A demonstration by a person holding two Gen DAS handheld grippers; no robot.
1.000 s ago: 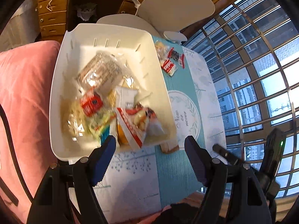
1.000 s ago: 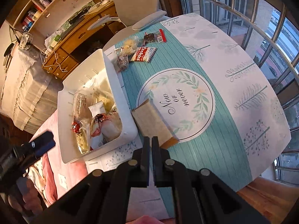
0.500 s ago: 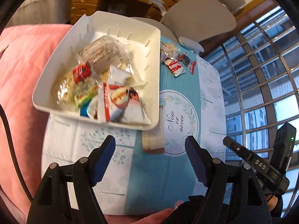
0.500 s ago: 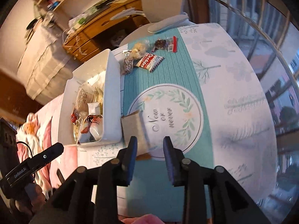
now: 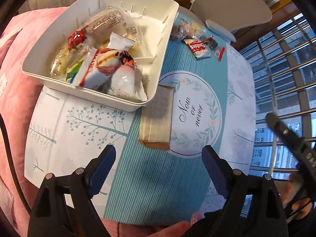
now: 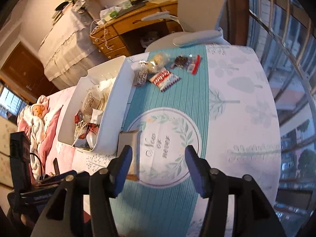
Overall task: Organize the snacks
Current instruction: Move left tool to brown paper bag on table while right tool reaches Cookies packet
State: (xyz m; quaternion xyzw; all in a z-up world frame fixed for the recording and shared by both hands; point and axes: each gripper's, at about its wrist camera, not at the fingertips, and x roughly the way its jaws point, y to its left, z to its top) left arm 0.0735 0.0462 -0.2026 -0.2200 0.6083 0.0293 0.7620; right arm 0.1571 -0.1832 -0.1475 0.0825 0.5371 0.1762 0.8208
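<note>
A white bin (image 5: 165, 39) (image 6: 116, 90) full of wrapped snacks stands at the table's left side. A flat brown packet (image 5: 156, 118) (image 6: 128, 140) lies beside it on the teal runner. Several loose snacks lie at the far end, among them a red and white cookie pack (image 5: 198, 48) (image 6: 165, 79) and a clear bag of pale biscuits (image 6: 157, 61). My left gripper (image 5: 158, 169) hangs above the near runner, its jaws opening with nothing between them. My right gripper (image 6: 157, 169) hovers over the round printed emblem, jaws opening, also bare.
The round table (image 5: 241, 90) stands against barred windows (image 5: 286, 55) on the right. A pink cushion (image 5: 11, 90) borders the left side. A white chair (image 5: 231, 6) stands behind the far edge, with a wooden desk (image 6: 128, 27) beyond.
Both grippers swung from the bin side toward the table's middle, so the brown packet now lies ahead of them. The right jaws went from shut to wide apart; the left jaws widened.
</note>
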